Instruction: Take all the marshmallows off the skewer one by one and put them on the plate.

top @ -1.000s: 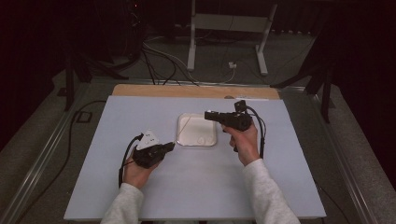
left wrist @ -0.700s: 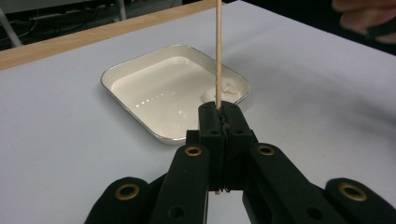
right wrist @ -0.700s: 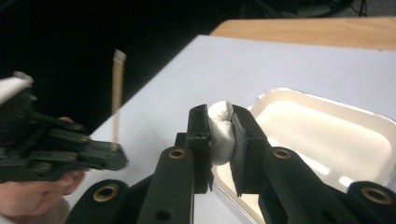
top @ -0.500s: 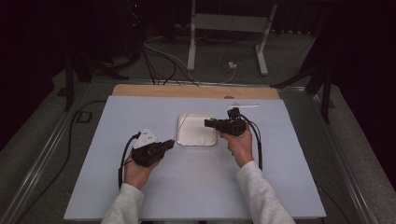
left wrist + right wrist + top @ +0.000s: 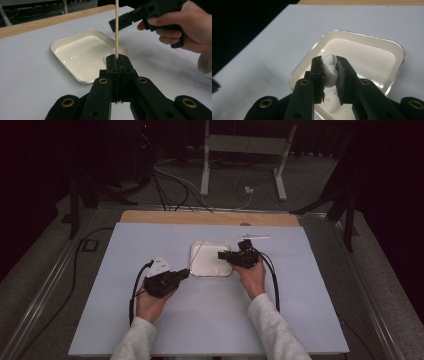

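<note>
A shallow white tray (image 5: 199, 251) with a metal rim lies at the middle of the white table. My left gripper (image 5: 121, 60) is shut on a thin wooden stick (image 5: 116, 25) that stands up between its jaws, just short of the tray's (image 5: 75, 50) near left corner. In the high view this left gripper (image 5: 182, 274) rests low by the tray. My right gripper (image 5: 329, 60) is shut on a soft white lump (image 5: 330, 72), like a marshmallow, held low over the tray's (image 5: 362, 37) right end. The right gripper (image 5: 223, 255) points left. More white lumps (image 5: 332, 106) lie in the tray under it.
A small pale strip (image 5: 253, 237) lies on the table behind the right hand. A wooden board edge (image 5: 210, 217) runs along the table's far side. Cables and a metal stand (image 5: 245, 145) are on the floor beyond. Metal rails (image 5: 45, 290) flank the table.
The right hand has come down and slightly toward the tray with the white lump in its jaws. The left hand has stayed about where it was.
</note>
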